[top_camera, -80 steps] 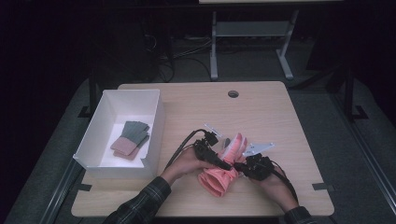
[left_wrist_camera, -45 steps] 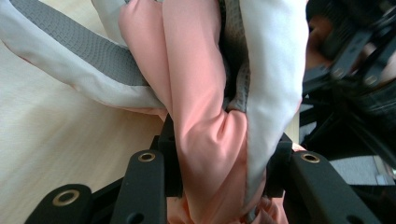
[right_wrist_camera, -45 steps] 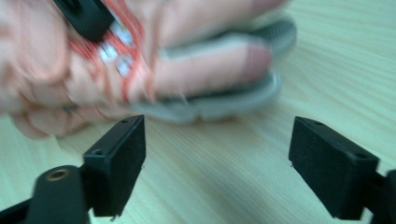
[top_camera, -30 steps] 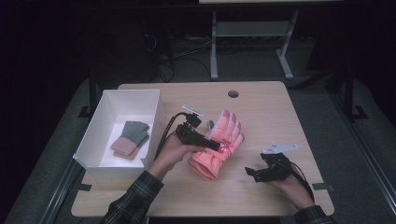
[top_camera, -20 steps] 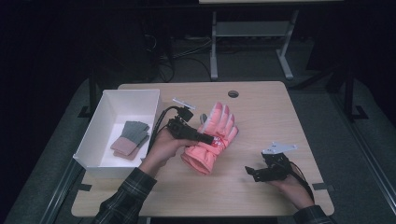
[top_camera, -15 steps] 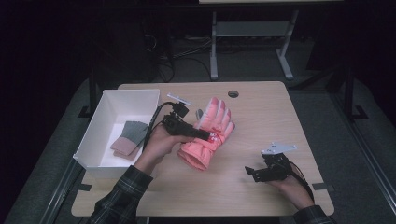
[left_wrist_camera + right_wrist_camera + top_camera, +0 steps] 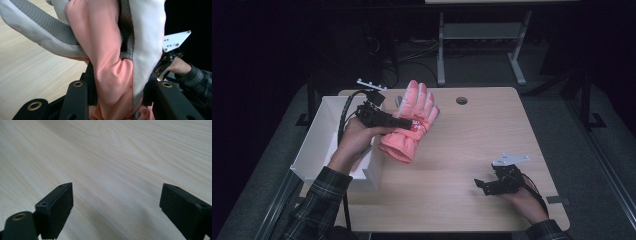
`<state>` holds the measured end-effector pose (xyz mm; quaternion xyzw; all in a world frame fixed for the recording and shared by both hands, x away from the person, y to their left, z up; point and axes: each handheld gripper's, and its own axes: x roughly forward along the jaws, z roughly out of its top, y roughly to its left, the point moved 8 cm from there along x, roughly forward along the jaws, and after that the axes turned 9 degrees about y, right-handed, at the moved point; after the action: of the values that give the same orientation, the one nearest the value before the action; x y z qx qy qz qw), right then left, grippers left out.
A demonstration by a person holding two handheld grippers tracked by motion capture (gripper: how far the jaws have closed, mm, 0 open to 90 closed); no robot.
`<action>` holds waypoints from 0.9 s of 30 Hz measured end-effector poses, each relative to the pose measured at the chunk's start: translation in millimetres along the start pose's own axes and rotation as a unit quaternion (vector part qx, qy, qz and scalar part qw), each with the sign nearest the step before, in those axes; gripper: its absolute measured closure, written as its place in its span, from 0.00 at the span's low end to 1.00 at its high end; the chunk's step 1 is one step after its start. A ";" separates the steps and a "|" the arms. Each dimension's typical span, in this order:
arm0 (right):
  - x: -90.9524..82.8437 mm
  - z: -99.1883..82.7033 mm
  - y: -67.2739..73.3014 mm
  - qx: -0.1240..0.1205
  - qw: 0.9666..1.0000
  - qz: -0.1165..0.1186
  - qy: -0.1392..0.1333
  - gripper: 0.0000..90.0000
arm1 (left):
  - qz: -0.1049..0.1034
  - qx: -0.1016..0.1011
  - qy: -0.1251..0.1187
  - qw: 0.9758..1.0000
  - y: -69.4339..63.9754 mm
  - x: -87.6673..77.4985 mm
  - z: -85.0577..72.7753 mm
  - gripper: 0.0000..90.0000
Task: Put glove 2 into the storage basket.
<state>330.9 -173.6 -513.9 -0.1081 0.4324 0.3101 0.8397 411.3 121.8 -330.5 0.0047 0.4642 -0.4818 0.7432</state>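
Note:
A padded pink glove point(image 7: 409, 122) with grey and white palm panels hangs in the air beside the white bin point(image 7: 319, 135), clear of the table. My left gripper point(image 7: 404, 123) is shut on it across its middle; in the left gripper view the pink and white fabric point(image 7: 112, 62) bulges up between the two black jaws. My right gripper point(image 7: 480, 185) rests low at the table's front right, and in the right gripper view point(image 7: 116, 207) its jaws stand wide open over bare wood with nothing between them.
The white bin stands at the table's left edge, its contents hidden behind my left hand. The wooden table point(image 7: 482, 135) has a round cable hole point(image 7: 461, 100) at the back. A metal stand point(image 7: 477, 45) sits on the floor behind the table.
My left gripper has lifted the pink glove off the table and carried it left toward the white bin. The right gripper has stayed where it was.

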 end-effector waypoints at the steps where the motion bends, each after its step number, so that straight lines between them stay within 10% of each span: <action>1: -0.1 0.2 0.1 0.000 1.000 0.000 -0.001 0.13 | 0.004 0.001 -0.002 1.000 1.6 -3.5 -0.1 0.67; 27: 0.8 6.0 -1.5 -0.011 1.000 0.012 -0.008 0.13 | 0.081 -0.068 -0.046 0.993 59.8 -101.9 -34.9 0.67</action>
<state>336.0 -171.7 -511.1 -0.1096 0.4231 0.3262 0.8382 419.7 242.2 -305.9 -0.0303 0.4594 -0.3867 0.7990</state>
